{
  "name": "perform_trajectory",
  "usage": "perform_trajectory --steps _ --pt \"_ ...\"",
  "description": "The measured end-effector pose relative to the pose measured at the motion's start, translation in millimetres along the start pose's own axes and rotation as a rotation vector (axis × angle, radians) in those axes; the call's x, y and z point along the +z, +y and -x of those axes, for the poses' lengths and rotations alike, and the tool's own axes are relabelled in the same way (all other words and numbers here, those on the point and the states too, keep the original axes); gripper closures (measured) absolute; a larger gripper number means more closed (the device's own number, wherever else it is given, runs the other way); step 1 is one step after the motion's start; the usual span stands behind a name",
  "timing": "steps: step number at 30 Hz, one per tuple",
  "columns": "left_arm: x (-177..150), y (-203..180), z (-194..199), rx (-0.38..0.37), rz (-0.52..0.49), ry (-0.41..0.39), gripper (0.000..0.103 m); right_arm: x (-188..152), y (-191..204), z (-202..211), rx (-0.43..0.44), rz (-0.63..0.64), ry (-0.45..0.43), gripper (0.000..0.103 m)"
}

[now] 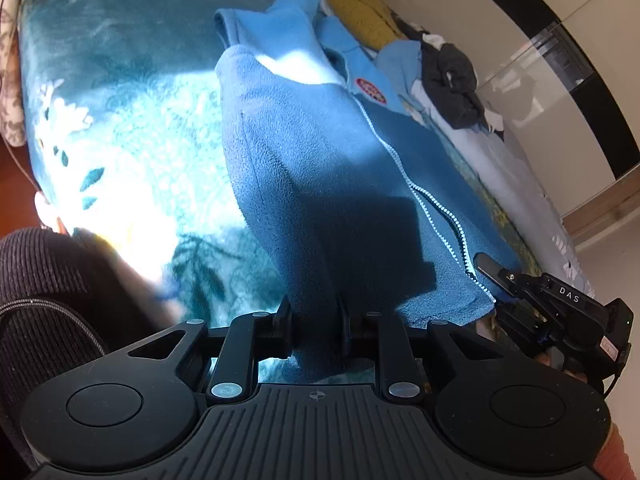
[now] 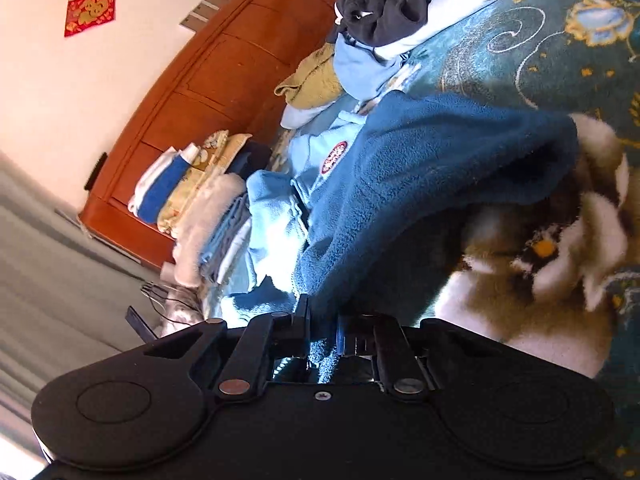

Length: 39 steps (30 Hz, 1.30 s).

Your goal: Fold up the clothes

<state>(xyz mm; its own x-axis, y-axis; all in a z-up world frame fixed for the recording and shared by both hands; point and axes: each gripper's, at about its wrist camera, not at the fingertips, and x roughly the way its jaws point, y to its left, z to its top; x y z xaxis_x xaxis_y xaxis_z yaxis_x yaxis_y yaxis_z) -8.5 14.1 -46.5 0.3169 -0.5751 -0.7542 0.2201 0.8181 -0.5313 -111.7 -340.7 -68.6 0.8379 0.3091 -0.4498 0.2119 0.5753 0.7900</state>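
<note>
At lower centre, we are pinching the blue fleece jacket (image 1: 320,168) hem with both grippers' fingers; thin bites risk slipping.

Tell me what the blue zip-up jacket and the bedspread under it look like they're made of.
Blue jacket: looks like fleece, matte and finely napped, with a pale toothed zipper that could be plastic. Bedspread: seems a plush, velvety blanket, teal with a floral print; its pile catches the sunlight with a soft sheen.

"DAS" on right gripper (image 1: 490,270)
</note>
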Motion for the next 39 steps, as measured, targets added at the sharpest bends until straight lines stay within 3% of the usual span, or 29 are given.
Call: perform_trajectory --steps 3,5,7,11,16,19,23,27,31,34,36,39 --pt "-1.7 7.4 -6.1 0.006 0.032 0.029 0.083 -8.9 -15.0 -10.2 -0.081 -0.037 0.056 0.09" --pt "0.1 5.7 -1.1 0.011 0.017 0.024 0.081 -12.3 -18.8 -12.3 -0.092 -0.039 0.056 0.09" --pt "2.2 2.8 6.3 0.018 -0.007 0.013 0.08 -10.0 -14.4 -9.8 -0.097 -0.018 0.071 0.084" --pt "8.1 -3.1 27.8 0.023 -0.06 -0.038 0.071 -2.4 10.5 10.8 -0.126 0.127 0.104 0.083" --pt "34.4 -5.8 39.1 0.029 -0.089 -0.126 0.071 7.5 46.8 33.9 -0.125 0.353 0.078 0.076" --pt "68.9 -16.3 25.2 0.002 -0.126 -0.186 0.067 13.1 59.3 12.8 -0.132 0.415 0.082 0.074" --pt "109.5 -23.6 -9.5 0.058 -0.18 -0.263 0.059 17.0 70.5 -29.4 -0.179 0.45 0.122 0.074" --pt "109.9 0.8 -52.5 0.167 -0.123 -0.154 0.059 21.7 68.8 -52.9 -0.221 0.463 0.169 0.074" --pt "91.9 -6.6 -51.6 0.182 -0.23 -0.205 0.058 24.8 66.0 -60.0 -0.237 0.471 0.18 0.073" --pt "93.7 -13.6 -41.4 0.089 -0.234 -0.23 0.057 31.7 67.6 -69.1 -0.242 0.474 0.179 0.071" --pt "97.5 -18.4 -37.8 0.032 -0.241 -0.245 0.05 38.7 72.1 -79.5 -0.242 0.487 0.174 0.07" --pt "105.9 -16.8 -40.5 0.004 -0.224 -0.238 0.046 53.8 87.0 -105.4 -0.239 0.538 0.158 0.069"
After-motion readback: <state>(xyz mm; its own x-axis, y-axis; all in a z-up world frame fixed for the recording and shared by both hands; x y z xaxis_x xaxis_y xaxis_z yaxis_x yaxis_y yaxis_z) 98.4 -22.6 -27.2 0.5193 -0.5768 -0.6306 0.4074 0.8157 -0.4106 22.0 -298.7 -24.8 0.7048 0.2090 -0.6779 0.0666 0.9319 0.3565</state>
